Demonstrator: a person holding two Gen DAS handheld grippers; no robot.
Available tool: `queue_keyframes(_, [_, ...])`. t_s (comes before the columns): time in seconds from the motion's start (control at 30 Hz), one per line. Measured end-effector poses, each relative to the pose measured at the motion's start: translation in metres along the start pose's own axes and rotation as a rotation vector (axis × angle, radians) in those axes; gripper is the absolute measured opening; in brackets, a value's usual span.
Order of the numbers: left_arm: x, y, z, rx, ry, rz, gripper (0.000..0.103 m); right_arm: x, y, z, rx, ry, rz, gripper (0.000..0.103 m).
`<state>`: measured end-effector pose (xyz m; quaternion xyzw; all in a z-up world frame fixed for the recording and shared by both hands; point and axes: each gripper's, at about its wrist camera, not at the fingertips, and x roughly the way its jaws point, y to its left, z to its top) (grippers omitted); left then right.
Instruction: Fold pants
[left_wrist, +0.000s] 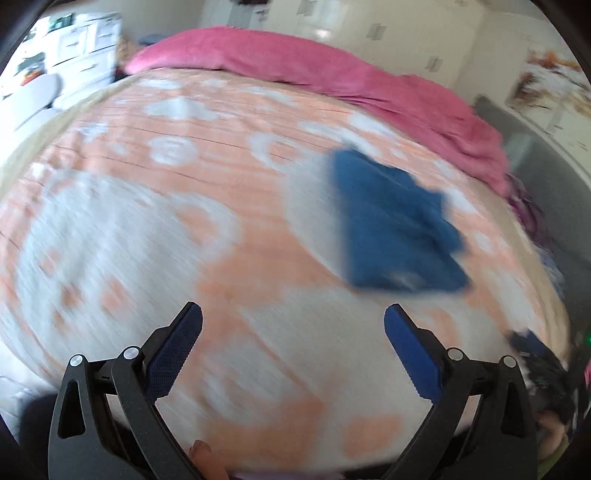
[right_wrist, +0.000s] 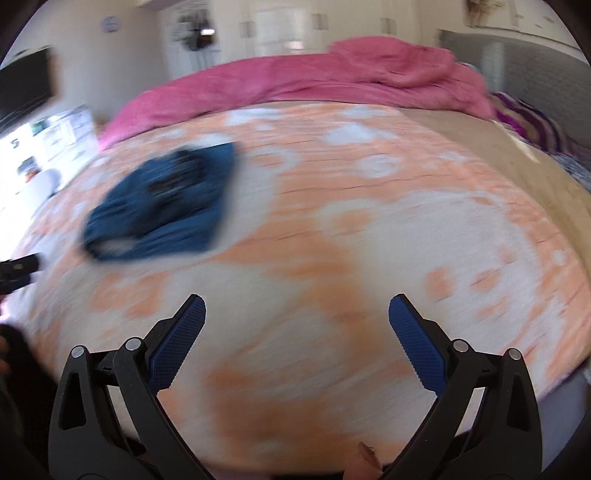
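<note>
Here the left gripper is spread wide, grasping nothing, above the bed. The right gripper is likewise released. Beyond both, the pants lie folded in a blue bundle on the orange-and-white bedspread, near a pink blanket. Motion blur leaves no readable writing.

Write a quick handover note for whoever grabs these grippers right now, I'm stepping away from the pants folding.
Left gripper: open, empty, above the bedspread.
Right gripper: open, empty, also above the bedspread.
Pants: blue, lying as a compact bundle on the orange and white bedspread, apart from both grippers. Pink blanket is bunched along the far side.
Done: pants look folded, though blur hides how neatly.
Left: check the folds and tidy if needed.
</note>
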<state>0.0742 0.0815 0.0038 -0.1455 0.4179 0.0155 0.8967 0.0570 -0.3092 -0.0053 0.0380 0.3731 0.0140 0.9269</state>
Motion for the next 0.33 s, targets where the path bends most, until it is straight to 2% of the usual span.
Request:
queue_keyframes(0.07, [0.015,0.024,0.032,-0.012,0.04,0.057,0.099,0.01,-0.033,0.019,0.047,0.002,-0.054,0.094])
queue_keyframes(0.2, [0.057,0.071,0.096,-0.008,0.051,0.253,0.098,0.061,-0.126,0.068,0.128,0.102,-0.226,0.094])
queue_keyframes(0.27, [0.08,0.088,0.116,-0.031,0.08,0.299,0.098,0.086,-0.161,0.087,0.156,0.149,-0.283,0.094])
queue_keyframes(0.33, [0.113,0.104,0.126,-0.015,0.112,0.389,0.099,0.113,-0.195,0.102,0.202,0.181,-0.336,0.094])
